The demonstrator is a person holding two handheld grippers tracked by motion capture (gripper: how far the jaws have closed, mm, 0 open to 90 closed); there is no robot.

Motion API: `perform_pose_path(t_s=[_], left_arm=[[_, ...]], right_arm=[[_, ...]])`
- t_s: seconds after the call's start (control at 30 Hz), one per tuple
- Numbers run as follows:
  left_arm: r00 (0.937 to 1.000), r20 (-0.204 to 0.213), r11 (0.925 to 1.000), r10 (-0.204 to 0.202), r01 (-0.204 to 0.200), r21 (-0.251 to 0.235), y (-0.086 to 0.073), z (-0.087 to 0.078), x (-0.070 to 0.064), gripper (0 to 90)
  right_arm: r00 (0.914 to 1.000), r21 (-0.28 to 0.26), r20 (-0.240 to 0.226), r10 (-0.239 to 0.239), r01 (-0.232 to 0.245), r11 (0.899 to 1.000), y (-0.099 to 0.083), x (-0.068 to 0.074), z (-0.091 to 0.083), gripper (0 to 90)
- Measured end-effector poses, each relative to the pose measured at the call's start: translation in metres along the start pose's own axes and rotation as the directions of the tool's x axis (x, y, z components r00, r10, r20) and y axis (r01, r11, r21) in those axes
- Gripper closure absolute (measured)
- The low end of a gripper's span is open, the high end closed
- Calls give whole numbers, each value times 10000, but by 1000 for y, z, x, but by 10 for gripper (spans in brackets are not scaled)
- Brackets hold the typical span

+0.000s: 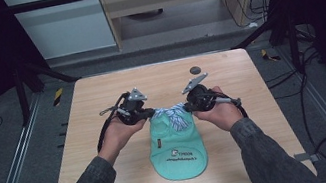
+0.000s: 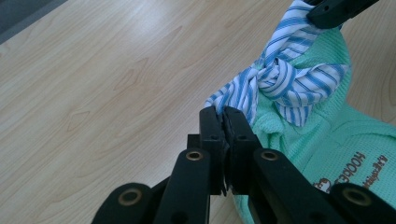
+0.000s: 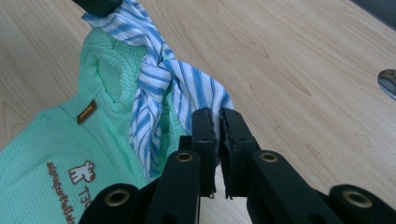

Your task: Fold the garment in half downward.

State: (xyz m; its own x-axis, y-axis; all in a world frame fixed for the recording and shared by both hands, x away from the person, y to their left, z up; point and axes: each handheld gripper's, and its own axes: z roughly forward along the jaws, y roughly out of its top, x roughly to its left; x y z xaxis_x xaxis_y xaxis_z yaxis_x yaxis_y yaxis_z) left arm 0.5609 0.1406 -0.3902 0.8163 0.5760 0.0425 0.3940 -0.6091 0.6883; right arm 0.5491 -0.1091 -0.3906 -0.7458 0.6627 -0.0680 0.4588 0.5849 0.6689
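Observation:
A mint-green waffle-knit garment (image 1: 176, 146) with a small printed logo lies flat on the wooden table (image 1: 102, 102), near its middle. Two blue-and-white striped straps (image 1: 174, 115) at its far end are tied in a knot (image 2: 275, 77). My left gripper (image 1: 153, 113) is shut on the left strap end (image 2: 236, 95), close to the knot. From the other side, my right gripper (image 1: 186, 108) is shut on the right strap end (image 3: 196, 88). In the left gripper view my own jaws (image 2: 223, 112) pinch striped cloth. The right gripper's jaws (image 3: 216, 114) do the same beside the green fabric (image 3: 56, 140).
A small dark round disc (image 1: 195, 70) sits on the table beyond the right gripper, seen as a shiny edge (image 3: 387, 81) in the right gripper view. Bare wood lies to the left and right of the garment. Cables trail on the floor at the right.

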Motion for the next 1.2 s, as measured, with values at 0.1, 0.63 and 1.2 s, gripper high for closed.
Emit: perform_pose_path(t_s=[0.1, 0.63, 1.2], left_arm=[[10000, -4, 10000, -3, 3, -31, 0, -1, 1, 876], [10000, -66, 9999, 14, -16, -161, 8, -10, 8, 876], [9999, -104, 9997, 132, -134, -206, 17, -14, 14, 877]], right_arm=[[10000, 8, 10, -69, 69, 10000, 1, -1, 0, 849], [9996, -157, 62, -273, 274, 9995, 15, -3, -5, 851], [9993, -237, 94, -368, 370, 9990, 19, -5, -8, 852]])
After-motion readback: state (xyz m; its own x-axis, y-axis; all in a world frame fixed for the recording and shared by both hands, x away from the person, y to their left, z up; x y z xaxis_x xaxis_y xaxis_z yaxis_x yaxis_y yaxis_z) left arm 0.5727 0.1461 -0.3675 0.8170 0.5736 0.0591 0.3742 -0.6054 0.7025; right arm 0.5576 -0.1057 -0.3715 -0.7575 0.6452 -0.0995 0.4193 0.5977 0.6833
